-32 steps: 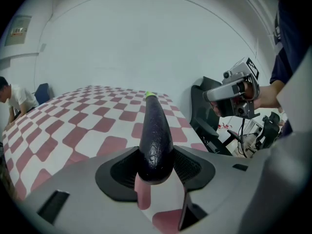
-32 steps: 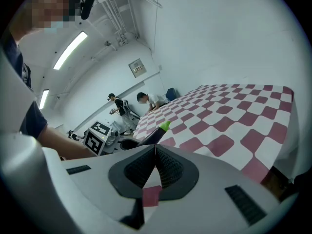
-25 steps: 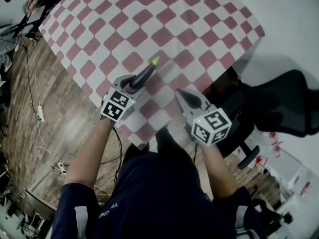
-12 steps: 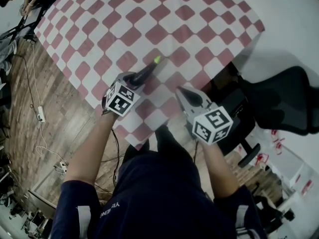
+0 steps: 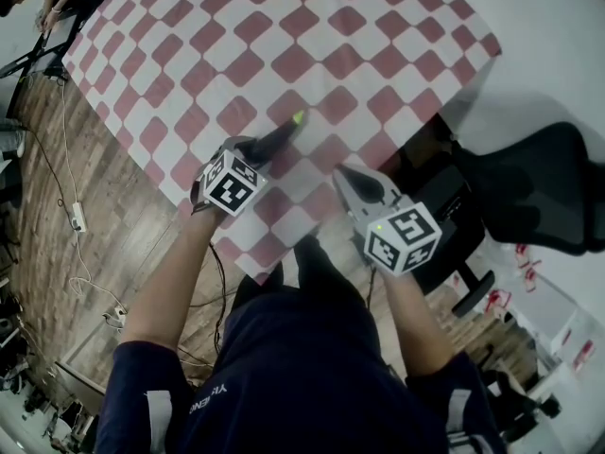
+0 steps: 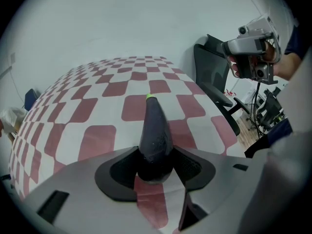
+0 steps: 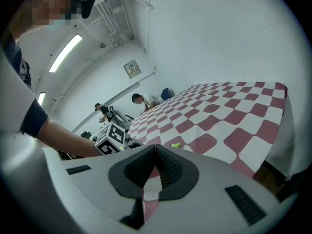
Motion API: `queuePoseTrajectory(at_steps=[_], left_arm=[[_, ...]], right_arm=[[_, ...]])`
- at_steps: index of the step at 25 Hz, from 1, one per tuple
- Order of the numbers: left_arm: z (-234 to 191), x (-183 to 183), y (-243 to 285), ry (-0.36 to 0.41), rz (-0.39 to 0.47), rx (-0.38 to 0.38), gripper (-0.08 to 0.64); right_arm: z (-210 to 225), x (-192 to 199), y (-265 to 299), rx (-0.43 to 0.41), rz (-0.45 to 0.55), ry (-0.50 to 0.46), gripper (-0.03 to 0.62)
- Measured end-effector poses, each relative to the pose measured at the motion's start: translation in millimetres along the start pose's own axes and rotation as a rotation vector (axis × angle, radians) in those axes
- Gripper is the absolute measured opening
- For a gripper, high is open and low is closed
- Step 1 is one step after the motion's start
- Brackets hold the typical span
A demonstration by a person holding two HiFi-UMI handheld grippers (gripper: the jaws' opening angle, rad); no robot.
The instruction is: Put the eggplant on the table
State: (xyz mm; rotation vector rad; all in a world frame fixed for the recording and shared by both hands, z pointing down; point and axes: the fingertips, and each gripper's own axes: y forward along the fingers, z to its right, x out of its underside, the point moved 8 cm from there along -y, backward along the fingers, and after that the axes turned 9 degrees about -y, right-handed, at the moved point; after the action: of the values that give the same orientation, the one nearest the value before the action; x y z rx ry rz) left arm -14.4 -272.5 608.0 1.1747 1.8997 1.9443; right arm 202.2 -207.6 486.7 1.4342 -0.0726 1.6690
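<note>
Red-and-white checked cloth (image 5: 312,26) covers the table (image 5: 189,36) ahead of you, with wooden floor (image 5: 57,187) to its left and a black chair (image 5: 539,197) to its right. Since a second ago your left gripper (image 5: 253,152) has sunk and tipped steeper; its marker cube (image 5: 230,182) now faces the head camera more squarely, and the eggplant (image 5: 277,136) lies lower over the near corner of the cloth. Your right gripper (image 5: 346,178) has kept its place just beside it. The eggplant is dark purple, smooth and tapered, ending in a lime-green tip that points away from you. Your left jaws pinch its thick end on both sides; whether it touches the cloth cannot be told. Your right jaws are pressed together at their tips, with nothing between them.
</note>
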Motion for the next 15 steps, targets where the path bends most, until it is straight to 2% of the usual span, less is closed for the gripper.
queuePoseTrajectory(at_steps=[8,15], left_arm=[[4.0,0.4,-0.6,0.001,-0.008,0.023,0.258],[-0.3,5.9,-18.3,-0.019,0.038,-0.013,0.264]], right_arm=[[-1.6,-0.2,-3.2,0.013,-0.001,0.009,0.017],[-9.9,-5.4,-5.1,0.018,0.006,0.002,0.017]])
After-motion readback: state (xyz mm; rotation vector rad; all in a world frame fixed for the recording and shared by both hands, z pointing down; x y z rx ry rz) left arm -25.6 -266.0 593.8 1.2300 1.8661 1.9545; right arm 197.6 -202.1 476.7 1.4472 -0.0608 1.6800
